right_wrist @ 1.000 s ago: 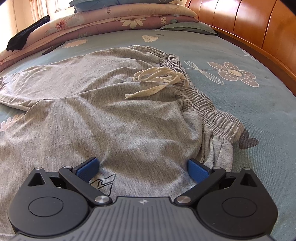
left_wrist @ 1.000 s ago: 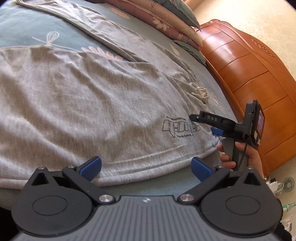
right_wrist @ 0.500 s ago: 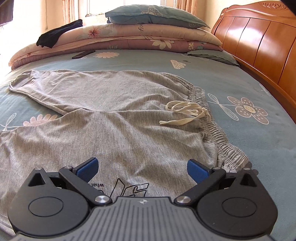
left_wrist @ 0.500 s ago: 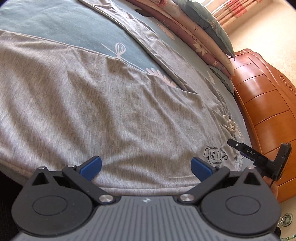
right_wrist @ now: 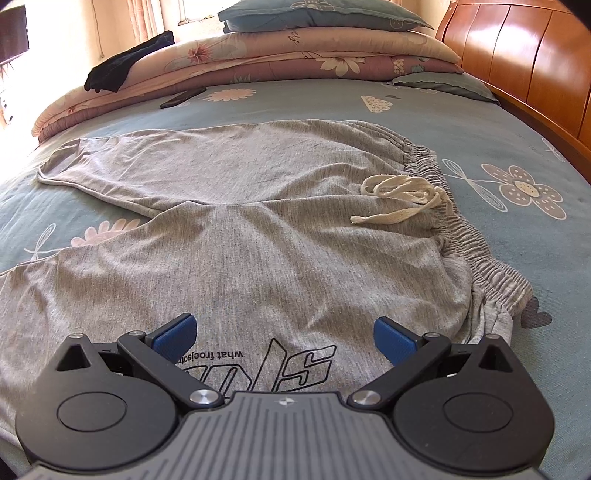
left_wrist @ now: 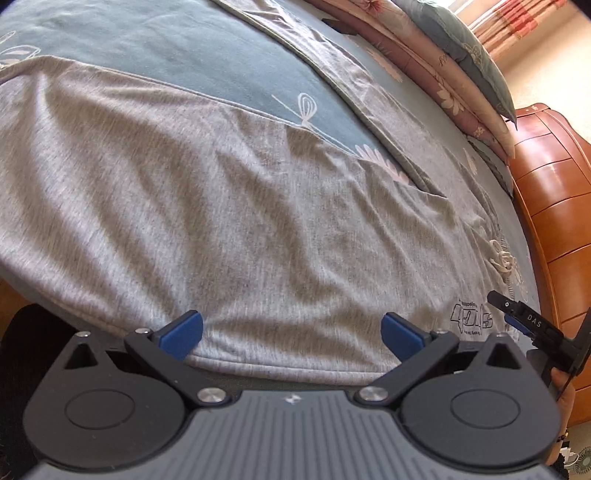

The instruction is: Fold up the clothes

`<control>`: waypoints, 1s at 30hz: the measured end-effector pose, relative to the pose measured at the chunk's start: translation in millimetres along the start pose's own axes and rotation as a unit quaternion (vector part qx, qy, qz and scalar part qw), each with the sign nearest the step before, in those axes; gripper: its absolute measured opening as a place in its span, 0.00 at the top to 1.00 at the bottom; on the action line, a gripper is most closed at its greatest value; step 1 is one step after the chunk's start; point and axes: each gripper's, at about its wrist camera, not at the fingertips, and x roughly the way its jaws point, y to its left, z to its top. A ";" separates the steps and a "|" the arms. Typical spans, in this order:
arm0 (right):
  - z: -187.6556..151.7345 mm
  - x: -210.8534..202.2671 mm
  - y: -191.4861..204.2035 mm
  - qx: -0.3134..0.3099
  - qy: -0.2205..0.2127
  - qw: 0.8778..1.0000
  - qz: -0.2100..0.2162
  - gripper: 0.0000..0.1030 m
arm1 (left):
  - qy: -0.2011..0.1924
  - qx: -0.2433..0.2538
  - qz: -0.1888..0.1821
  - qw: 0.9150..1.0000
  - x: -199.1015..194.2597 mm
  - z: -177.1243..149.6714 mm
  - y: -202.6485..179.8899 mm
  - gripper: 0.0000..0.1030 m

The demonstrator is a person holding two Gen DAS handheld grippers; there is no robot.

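Pants: gray pants (right_wrist: 258, 236) lie flat on the bed (right_wrist: 517, 122), spread wide w/ some soft wrinkles. One leg goes off to the left in the right wrist view, the other leg runs along the near edge of the bed.
Waist: stretchy band (right_wrist: 476, 236) is on the right side of the pants, bunched up a bit at the near end.
String: cream tie string (right_wrist: 399, 195) sits in a loose knot on top of the pants, just beside the band.
Print: black letters (right_wrist: 266, 362) on the near leg, right between the right tool's tips. Same print (left_wrist: 472, 317) shows small in the left wrist view.
Left tool: left gripper (left_wrist: 291, 328) is wide open, nothing in it. Blue tips sit over the near hem of the pants; can't tell if they touch the cloth.
Right tool: right gripper (right_wrist: 284, 336) is also wide open, nothing in it, low over the printed part. In the left wrist view it pokes in at the far right (left_wrist: 517, 317).
Hand: a bit of a hand (left_wrist: 563, 387) shows under the right tool.
Bed stuff: folded quilts (right_wrist: 295, 55) & a pillow (right_wrist: 317, 14) are stacked at the far side, w/ a dark cloth (right_wrist: 125, 70) on the quilts. A thin dark thing (right_wrist: 183, 99) lies on the sheet near them.
Wood: brown headboard (right_wrist: 517, 55) stands along the right side.
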 end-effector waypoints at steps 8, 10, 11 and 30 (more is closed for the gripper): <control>-6.8 14.2 7.8 -0.004 0.039 0.999 0.015 0.00 | -0.080 0.020 -0.004 0.997 -17.9 61.0 -4.7 0.01; -10.2 20.4 13.7 -0.017 0.048 0.999 0.006 0.00 | -0.082 0.020 0.004 0.996 -7.1 78.1 -2.6 0.01; -12.4 22.8 17.7 -0.029 0.047 0.998 -0.004 0.00 | -0.081 0.017 0.008 0.997 -0.6 84.6 0.3 0.01; -21.2 22.1 21.9 -0.050 0.022 0.998 -0.013 0.00 | -0.075 0.001 0.012 0.997 2.0 94.7 22.9 0.01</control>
